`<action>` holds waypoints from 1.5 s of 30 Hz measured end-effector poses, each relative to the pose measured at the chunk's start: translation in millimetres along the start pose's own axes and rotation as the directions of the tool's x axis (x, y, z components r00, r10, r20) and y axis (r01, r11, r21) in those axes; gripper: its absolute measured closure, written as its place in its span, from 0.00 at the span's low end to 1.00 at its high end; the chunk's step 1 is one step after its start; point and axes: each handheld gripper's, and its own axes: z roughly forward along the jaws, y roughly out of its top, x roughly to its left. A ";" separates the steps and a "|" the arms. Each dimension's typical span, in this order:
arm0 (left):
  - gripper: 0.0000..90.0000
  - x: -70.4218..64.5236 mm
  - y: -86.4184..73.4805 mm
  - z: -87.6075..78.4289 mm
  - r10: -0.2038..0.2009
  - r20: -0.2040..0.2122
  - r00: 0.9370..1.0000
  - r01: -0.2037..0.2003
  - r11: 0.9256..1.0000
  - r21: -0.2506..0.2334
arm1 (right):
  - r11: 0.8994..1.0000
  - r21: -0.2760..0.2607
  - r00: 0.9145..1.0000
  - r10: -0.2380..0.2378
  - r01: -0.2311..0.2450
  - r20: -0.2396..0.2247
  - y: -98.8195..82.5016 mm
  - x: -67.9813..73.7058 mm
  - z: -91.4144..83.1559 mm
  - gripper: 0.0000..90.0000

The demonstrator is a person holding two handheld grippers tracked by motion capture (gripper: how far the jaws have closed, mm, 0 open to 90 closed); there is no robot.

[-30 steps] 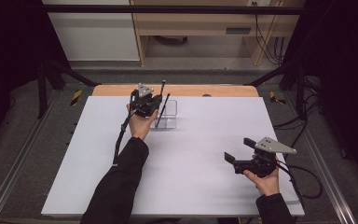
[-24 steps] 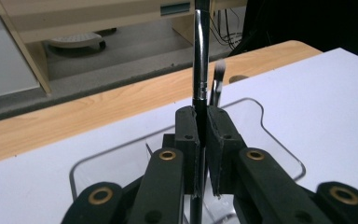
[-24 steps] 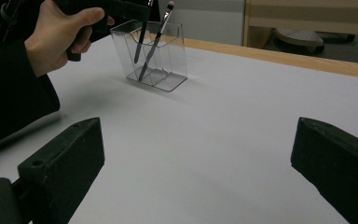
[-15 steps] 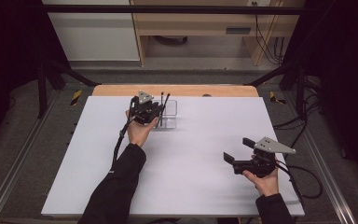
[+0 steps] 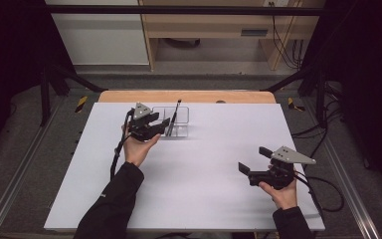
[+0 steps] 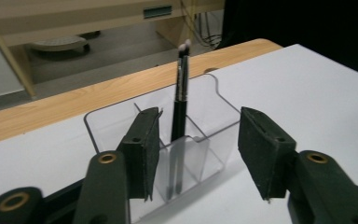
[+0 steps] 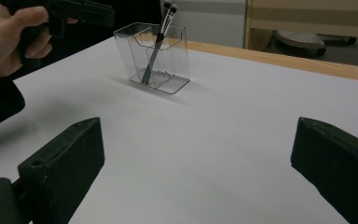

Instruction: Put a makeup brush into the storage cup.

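Observation:
A clear acrylic holder [image 5: 179, 128] with several compartments stands near the table's far edge. Two black brushes [image 5: 174, 116] with pale tips lean upright in it. My left gripper [image 5: 162, 125] hovers just left of the holder. Its jaws have just been opening and now stand open, with no pad on anything. In the left gripper view the brushes [image 6: 181, 93] and the holder [image 6: 214, 107] lie just beyond the gap of my left gripper [image 6: 198, 154]. My right gripper [image 5: 253, 159] rests at the front right, open and empty. The right gripper view has it [image 7: 196, 163] facing the holder [image 7: 170, 56] from far off.
A white sheet [image 5: 204, 189] covers the table, and a wooden strip [image 5: 189, 96] runs along its far edge. Dark frame posts stand at both far corners. Cables trail off the right side. A hand [image 7: 9, 37] holding my left gripper [image 7: 93, 11] appears at the upper left of the right gripper view.
My left gripper has opened and drawn back from the holder toward the left. The brushes stay in the holder. The right gripper has not moved.

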 end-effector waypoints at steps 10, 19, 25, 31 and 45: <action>0.36 -2.6 -4.6 -36.0 0.031 0.023 0.999 -0.030 0.998 -0.050 | 1.000 -0.005 1.000 0.002 -0.002 0.006 0.8 0.2 -1.3 0.03; 0.23 -6.7 -11.4 -58.9 0.053 0.062 0.997 -0.050 0.998 -0.048 | 1.000 -0.009 1.000 0.003 -0.003 0.010 1.2 -0.2 -2.4 0.03; 0.18 -7.8 -18.3 -75.2 0.068 0.061 0.996 -0.065 0.997 -0.046 | 1.000 -0.009 1.000 0.002 -0.002 0.011 1.3 -0.4 -2.7 0.03; 0.16 -6.2 -28.4 -92.3 0.061 0.072 0.996 -0.057 0.996 -0.063 | 1.000 -0.007 1.000 0.000 0.000 0.010 1.3 -0.3 -2.9 0.03; 0.13 2.8 -59.6 -119.4 0.021 0.051 0.999 -0.018 0.998 -0.061 | 1.000 -0.008 1.000 0.000 0.001 0.011 1.1 -0.2 -2.7 0.03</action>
